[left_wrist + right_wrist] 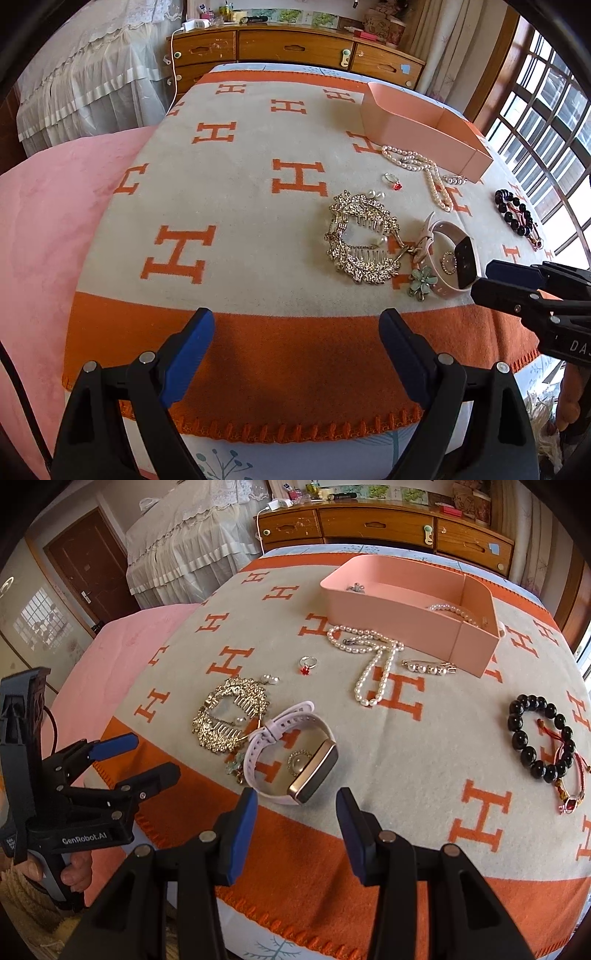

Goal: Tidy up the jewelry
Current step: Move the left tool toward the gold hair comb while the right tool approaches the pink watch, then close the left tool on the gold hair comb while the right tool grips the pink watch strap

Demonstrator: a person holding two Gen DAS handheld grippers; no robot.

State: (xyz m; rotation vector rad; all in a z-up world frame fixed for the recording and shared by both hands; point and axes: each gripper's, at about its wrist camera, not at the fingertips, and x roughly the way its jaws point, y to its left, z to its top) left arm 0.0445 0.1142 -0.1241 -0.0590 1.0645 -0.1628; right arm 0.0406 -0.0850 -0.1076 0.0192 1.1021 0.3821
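Blanket (369, 760) edge close below both grippers: left gripper (297, 350) spread wide, right gripper (297, 827) half-spread by watch (291, 753), both empty.

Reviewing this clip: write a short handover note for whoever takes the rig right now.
Left gripper: open, empty, over the blanket's near edge.
Right gripper: open, empty, just short of the watch.
Done: a pearl strand and a small piece lie in the pink box.
Left on the blanket: watch, gold combs, flower pin, ring, pearl necklace, pearl pin, bead bracelet.
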